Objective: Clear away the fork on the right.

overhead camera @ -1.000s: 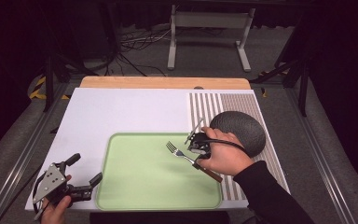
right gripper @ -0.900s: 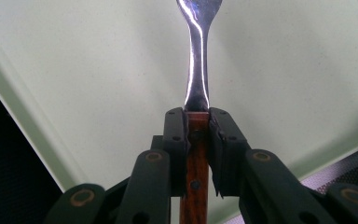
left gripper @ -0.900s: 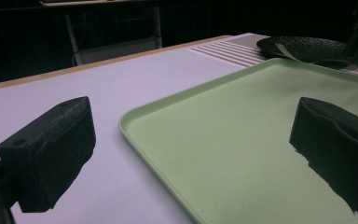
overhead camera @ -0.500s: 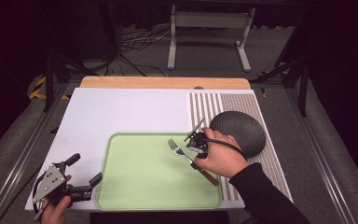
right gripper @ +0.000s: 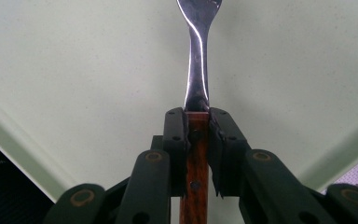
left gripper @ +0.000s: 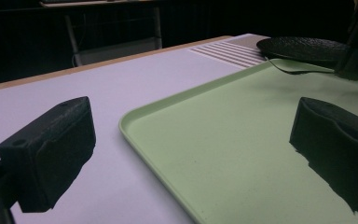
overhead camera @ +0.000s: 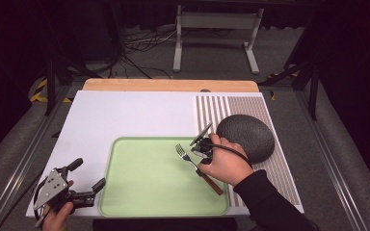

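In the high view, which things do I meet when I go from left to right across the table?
Left gripper, black with a grey plate → pale green plastic tray → fork with a brown wooden handle, clamped in the black right gripper → dark grey dome-shaped object.

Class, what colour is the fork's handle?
Reddish-brown wood handle, best shown in the right gripper view.

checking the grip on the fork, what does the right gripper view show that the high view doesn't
Right gripper view: both pads press the fork's wooden handle just below the metal neck, so the right gripper is shut on it.

High view: the left gripper, jaws apart, resting off the green tray's left edge, and the dark round plate to the right.

Both: the fork over the tray.
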The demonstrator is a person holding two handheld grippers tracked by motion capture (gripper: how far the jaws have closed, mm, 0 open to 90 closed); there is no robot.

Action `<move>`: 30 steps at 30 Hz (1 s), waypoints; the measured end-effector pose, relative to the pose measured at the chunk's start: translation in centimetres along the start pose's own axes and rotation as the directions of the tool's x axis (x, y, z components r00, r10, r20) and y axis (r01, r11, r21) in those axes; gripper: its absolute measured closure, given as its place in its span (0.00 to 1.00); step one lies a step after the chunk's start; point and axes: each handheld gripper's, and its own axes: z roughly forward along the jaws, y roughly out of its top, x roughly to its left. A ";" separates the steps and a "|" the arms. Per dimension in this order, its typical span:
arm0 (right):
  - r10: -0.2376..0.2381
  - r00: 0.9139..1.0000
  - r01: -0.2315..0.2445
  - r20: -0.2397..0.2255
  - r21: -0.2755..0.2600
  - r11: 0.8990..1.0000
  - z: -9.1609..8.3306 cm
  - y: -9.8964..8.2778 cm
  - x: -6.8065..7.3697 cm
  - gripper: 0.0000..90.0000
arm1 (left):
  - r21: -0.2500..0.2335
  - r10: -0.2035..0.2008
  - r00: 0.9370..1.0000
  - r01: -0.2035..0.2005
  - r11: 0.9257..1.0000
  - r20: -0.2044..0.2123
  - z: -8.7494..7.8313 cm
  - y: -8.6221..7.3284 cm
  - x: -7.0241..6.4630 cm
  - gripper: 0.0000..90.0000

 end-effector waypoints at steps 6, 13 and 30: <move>0.009 1.000 -0.009 0.008 0.015 1.000 0.7 0.0 0.0 0.87 | 0.000 0.000 1.000 0.000 1.000 -0.001 0.0 0.0 0.0 0.01; 0.045 0.999 -0.046 0.022 0.036 0.998 1.1 -0.3 -0.5 0.87 | -0.002 -0.003 1.000 0.003 1.000 -0.003 -0.1 0.0 0.0 0.01; 0.077 0.997 -0.079 0.031 0.069 0.994 1.9 -0.5 -0.8 0.86 | -0.003 -0.002 1.000 0.002 1.000 -0.003 -0.1 0.0 0.0 0.01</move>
